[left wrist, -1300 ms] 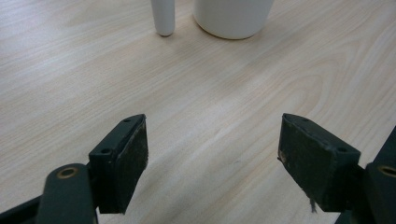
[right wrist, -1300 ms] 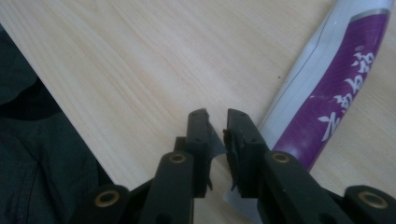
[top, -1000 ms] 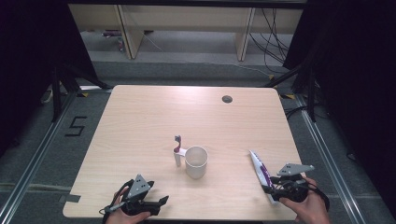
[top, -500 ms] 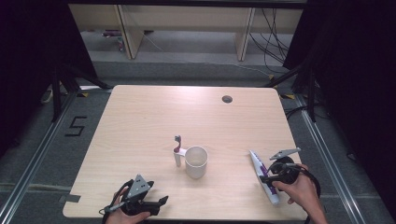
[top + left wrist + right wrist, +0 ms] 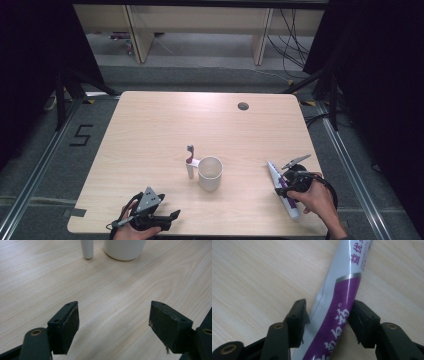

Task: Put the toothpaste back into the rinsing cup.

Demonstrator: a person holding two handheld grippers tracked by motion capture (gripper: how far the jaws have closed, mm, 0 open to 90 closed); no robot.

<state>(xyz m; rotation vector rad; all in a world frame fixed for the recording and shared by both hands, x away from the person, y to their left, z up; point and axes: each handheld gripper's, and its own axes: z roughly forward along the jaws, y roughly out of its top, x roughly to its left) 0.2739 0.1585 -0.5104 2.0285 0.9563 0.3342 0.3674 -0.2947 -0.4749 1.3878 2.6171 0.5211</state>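
Note:
A white and purple toothpaste tube [image 5: 274, 171] lies flat near the table's right front edge. My right gripper [image 5: 284, 188] is down over its middle, and in the right gripper view the toothpaste tube [image 5: 347, 290] sits between the two jaws of the right gripper [image 5: 328, 322], which are shut on it. A white mug [image 5: 210, 173] stands mid-table with a toothbrush [image 5: 189, 161] upright in a white holder just to its left. My left gripper [image 5: 172, 216] rests at the front left edge, open and holding nothing. The left gripper [image 5: 113, 325] faces the mug [image 5: 124, 250] and the holder [image 5: 87, 250].
A round cable hole [image 5: 243, 106] sits near the far right of the wooden table [image 5: 150, 125]. Shelf legs and cables stand on the floor beyond the far edge. A "5" mark [image 5: 80, 135] is on the floor at left.
My right gripper moved forward and left from the front right corner onto the toothpaste tube and closed around it. The left gripper stayed put.

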